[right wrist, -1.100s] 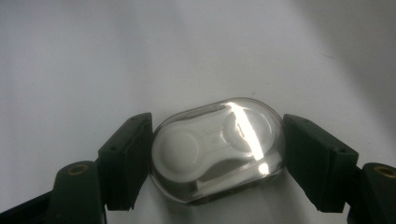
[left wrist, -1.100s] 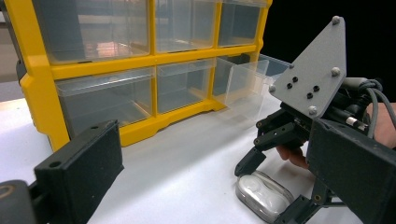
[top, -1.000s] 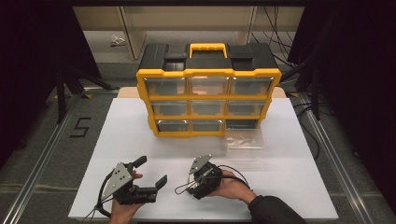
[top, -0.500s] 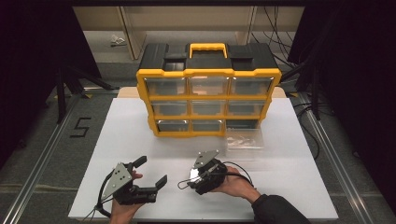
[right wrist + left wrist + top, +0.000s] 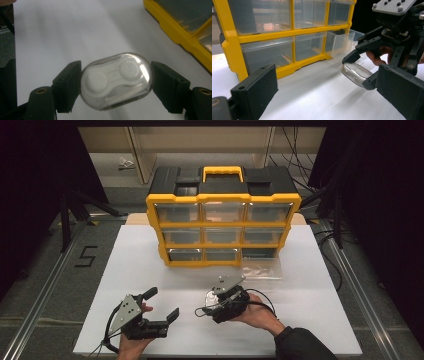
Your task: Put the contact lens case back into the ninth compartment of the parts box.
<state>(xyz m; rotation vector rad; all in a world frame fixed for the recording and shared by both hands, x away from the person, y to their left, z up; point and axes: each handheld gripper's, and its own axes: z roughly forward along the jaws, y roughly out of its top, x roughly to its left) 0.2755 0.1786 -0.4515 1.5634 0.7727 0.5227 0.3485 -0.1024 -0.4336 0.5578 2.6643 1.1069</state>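
The right gripper [image 5: 214, 296] sits near the front middle of the white worktop [image 5: 150, 265], carried by the person's right hand [image 5: 257, 312], whose forearm comes in from the bottom right edge in a dark sleeve. The hand wraps the gripper body from behind, and the grey three-cornered plate on top tilts up toward the drawer cabinet. Its jaws are clenched on a small clear oval case [image 5: 116, 80] with a white two-lobed insert inside; in the right gripper view the two black pads press on the case's opposite ends. In the left gripper view the case [image 5: 355, 74] hangs just above the worktop, tipped a little, with its shadow below it.

The left gripper [image 5: 161, 304] rests lower left of it, well apart, held from below by the left hand [image 5: 131, 342]. Its jaws stand wide and released, with nothing between them, and point toward the right gripper and the cabinet.

The yellow and black drawer cabinet [image 5: 222, 227] stands upright at the far middle of the worktop. A clear drawer [image 5: 260, 270] lies out on the worktop just in front of its lower right corner.
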